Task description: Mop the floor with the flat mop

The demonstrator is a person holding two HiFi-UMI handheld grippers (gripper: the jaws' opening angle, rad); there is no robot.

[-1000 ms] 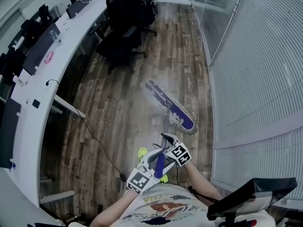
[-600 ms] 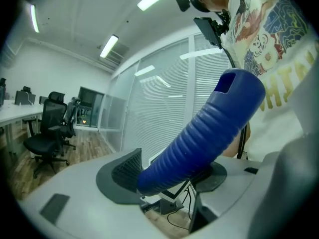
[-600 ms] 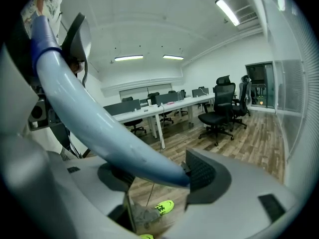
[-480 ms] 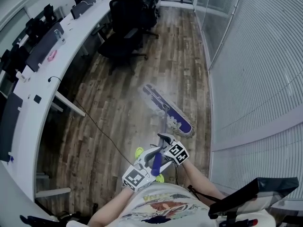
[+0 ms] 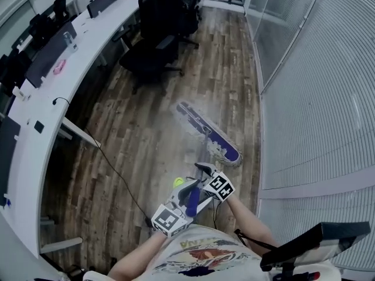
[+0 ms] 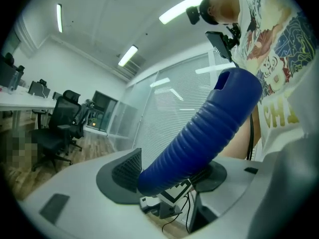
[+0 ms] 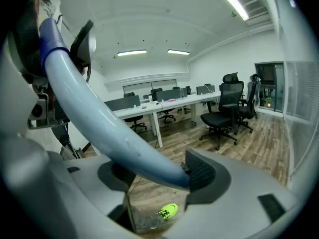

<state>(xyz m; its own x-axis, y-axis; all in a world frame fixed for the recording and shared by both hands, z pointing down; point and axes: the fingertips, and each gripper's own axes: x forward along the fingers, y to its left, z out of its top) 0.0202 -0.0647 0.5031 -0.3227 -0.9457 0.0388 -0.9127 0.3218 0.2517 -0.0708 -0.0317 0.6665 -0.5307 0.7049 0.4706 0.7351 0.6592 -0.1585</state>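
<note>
Along the left edge of the head view, a long white tabletop (image 5: 35,107) is curving away, carrying dark monitors (image 5: 50,54). Just to its right, black office chairs (image 5: 153,34) are standing on the wood-plank floor (image 5: 140,127). A thin black cable (image 5: 117,177) is trailing across the boards from beside the tabletop toward the person. A yellow-green shoe (image 5: 178,182) is showing on the floor just beside the left gripper (image 5: 186,195).

Left gripper: its jaws are clamping the ribbed blue grip (image 6: 199,133) at the upper end of the flat mop (image 5: 211,136), with both pads pressing on it in the left gripper view.

Right gripper (image 5: 204,171): it is sitting just ahead of the left one, lower on the handle. Its jaws are gripping the pale shaft (image 7: 114,128), which is crossing between the pads in the right gripper view.

Mop head (image 5: 199,122): blue with a pale fringe, it is lying flat on the floor ahead of both grippers. It is set diagonally, near the wall of white blinds (image 5: 316,98) that is filling the right side.
</note>
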